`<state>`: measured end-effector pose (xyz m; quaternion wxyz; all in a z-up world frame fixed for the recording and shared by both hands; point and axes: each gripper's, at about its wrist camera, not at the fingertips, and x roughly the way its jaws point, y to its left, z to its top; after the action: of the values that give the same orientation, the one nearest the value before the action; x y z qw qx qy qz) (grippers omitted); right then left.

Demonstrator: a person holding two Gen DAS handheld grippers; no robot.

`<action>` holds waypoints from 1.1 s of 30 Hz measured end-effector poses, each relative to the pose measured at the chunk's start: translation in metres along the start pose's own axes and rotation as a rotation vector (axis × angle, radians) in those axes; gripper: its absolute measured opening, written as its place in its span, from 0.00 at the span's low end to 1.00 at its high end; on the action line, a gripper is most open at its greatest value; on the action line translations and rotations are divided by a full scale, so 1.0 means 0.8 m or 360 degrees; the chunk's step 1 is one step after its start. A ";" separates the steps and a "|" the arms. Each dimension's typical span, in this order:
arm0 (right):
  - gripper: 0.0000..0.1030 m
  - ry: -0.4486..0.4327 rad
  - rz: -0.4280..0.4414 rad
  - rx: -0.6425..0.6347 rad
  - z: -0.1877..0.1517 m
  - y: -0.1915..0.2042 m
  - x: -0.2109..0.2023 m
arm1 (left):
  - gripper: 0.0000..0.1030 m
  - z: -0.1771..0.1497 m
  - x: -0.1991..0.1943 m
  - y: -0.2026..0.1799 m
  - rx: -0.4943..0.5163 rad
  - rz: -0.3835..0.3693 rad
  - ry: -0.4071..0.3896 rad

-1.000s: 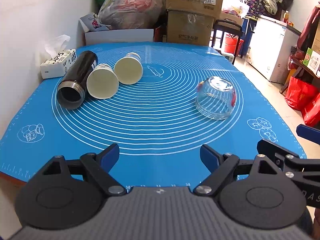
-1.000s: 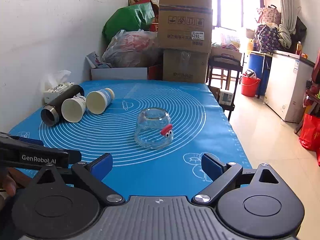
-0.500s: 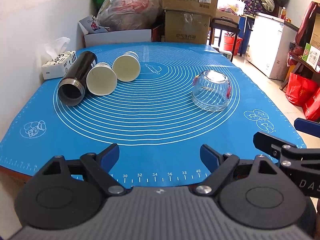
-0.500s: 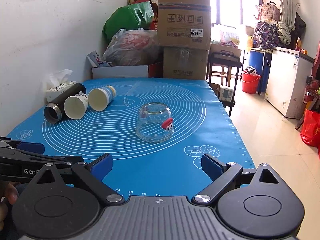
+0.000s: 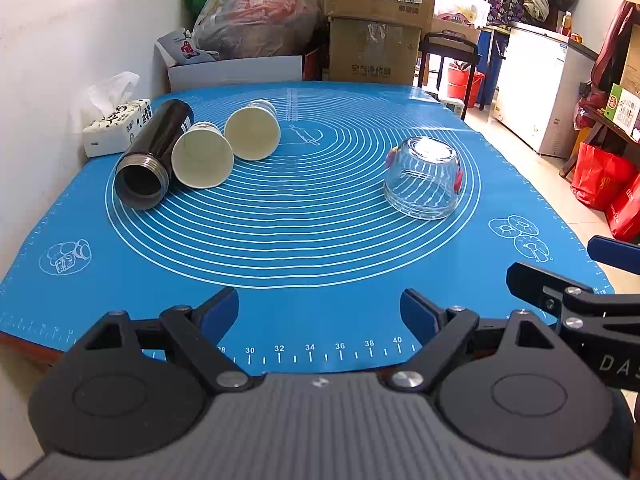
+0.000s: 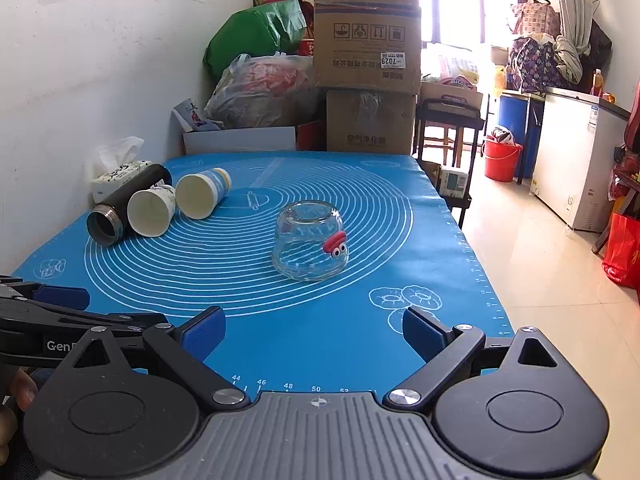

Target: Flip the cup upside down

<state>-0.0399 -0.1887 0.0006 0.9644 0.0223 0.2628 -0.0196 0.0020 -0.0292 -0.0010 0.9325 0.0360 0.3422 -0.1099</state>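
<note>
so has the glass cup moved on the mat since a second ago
No. The glass cup sits mouth-down on the same rings of the blue mat, equally far from the paper cups. Only the cameras drew back, exposing the mat's ruler edge.

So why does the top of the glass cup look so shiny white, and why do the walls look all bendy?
In the left wrist view, window light glares off the upturned base of the glass cup, washing it white. In the right wrist view the window is blown out too. Both fisheye views curve the wall and the mat edges.
</note>
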 end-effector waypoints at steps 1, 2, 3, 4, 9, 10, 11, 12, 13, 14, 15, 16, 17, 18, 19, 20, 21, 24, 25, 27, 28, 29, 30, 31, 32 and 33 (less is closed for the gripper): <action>0.94 0.0001 0.0001 0.0000 0.000 0.000 0.000 | 0.85 0.000 0.000 0.000 -0.0001 0.0000 0.0000; 0.94 0.0000 0.0001 0.0000 0.000 0.000 0.000 | 0.85 0.000 0.001 0.000 -0.0002 -0.0002 0.0001; 0.94 0.0000 0.0001 0.0000 0.000 0.000 0.000 | 0.85 0.000 0.002 0.000 -0.0003 -0.0006 0.0005; 0.94 -0.0001 0.0002 0.0000 0.000 0.000 0.000 | 0.85 0.000 0.002 0.001 -0.0003 -0.0009 0.0009; 0.94 0.0000 0.0001 0.0002 0.000 0.000 0.000 | 0.85 0.000 0.003 0.002 -0.0001 -0.0010 0.0011; 0.94 0.0001 0.0001 0.0002 0.000 0.000 0.000 | 0.85 0.000 0.003 0.002 0.0002 -0.0009 0.0013; 0.94 0.0001 0.0002 0.0003 0.000 0.000 0.000 | 0.85 0.000 0.003 0.002 0.0002 -0.0008 0.0013; 0.94 0.0001 0.0002 0.0004 0.001 0.000 0.000 | 0.85 0.000 0.003 0.002 0.0001 -0.0008 0.0012; 0.94 0.0000 0.0002 0.0003 0.001 0.000 0.000 | 0.85 0.000 0.003 0.002 0.0001 -0.0008 0.0011; 0.94 0.0000 0.0002 0.0003 0.001 0.000 0.000 | 0.85 0.000 0.003 0.002 0.0001 -0.0006 0.0010; 0.94 0.0001 0.0003 0.0003 0.001 0.000 0.000 | 0.85 0.001 0.003 0.002 0.0001 -0.0005 0.0010; 0.94 0.0002 0.0003 0.0003 0.000 0.000 0.000 | 0.85 0.001 0.003 0.002 0.0003 -0.0006 0.0010; 0.94 0.0004 0.0004 0.0004 0.001 0.000 0.000 | 0.85 0.000 0.002 0.001 0.0003 -0.0006 0.0010; 0.94 0.0004 0.0005 0.0006 0.001 0.000 0.000 | 0.85 0.001 0.003 0.002 0.0004 -0.0005 0.0010; 0.94 0.0003 0.0006 0.0007 0.001 0.000 -0.001 | 0.85 0.001 0.002 0.002 0.0004 -0.0005 0.0010; 0.94 0.0003 0.0007 0.0009 0.001 0.000 -0.001 | 0.85 0.000 0.002 0.001 0.0004 -0.0007 0.0009; 0.94 0.0004 0.0008 0.0010 0.001 -0.001 -0.001 | 0.85 0.000 0.002 0.001 0.0009 -0.0006 0.0009; 0.94 0.0016 0.0025 0.0023 0.001 -0.004 0.001 | 0.85 0.000 0.001 -0.001 0.0028 -0.0004 0.0007; 0.94 0.0019 0.0028 0.0032 0.001 -0.005 0.002 | 0.85 0.000 0.001 -0.002 0.0032 -0.0002 0.0008; 0.94 0.0026 0.0033 0.0045 0.001 -0.006 0.002 | 0.85 0.000 0.001 -0.002 0.0029 -0.0004 0.0010; 0.94 0.0028 0.0034 0.0049 0.000 -0.006 0.003 | 0.85 0.000 0.001 -0.002 0.0027 -0.0005 0.0012; 0.94 0.0030 0.0034 0.0050 0.000 -0.006 0.003 | 0.85 0.001 0.001 -0.001 0.0026 -0.0005 0.0013; 0.94 0.0031 0.0033 0.0049 0.000 -0.006 0.003 | 0.85 0.001 0.001 -0.001 0.0026 -0.0005 0.0014; 0.94 0.0030 0.0033 0.0048 0.000 -0.006 0.003 | 0.85 0.001 0.001 -0.001 0.0028 -0.0005 0.0014; 0.94 0.0031 0.0032 0.0047 -0.001 -0.006 0.003 | 0.85 0.001 0.001 -0.001 0.0030 -0.0005 0.0013; 0.94 0.0031 0.0031 0.0047 -0.001 -0.006 0.003 | 0.86 0.001 0.001 -0.001 0.0032 -0.0003 0.0012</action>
<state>-0.0383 -0.1937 -0.0014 0.9615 0.0392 0.2718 -0.0137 0.0029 -0.0304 -0.0013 0.9307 0.0455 0.3446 -0.1141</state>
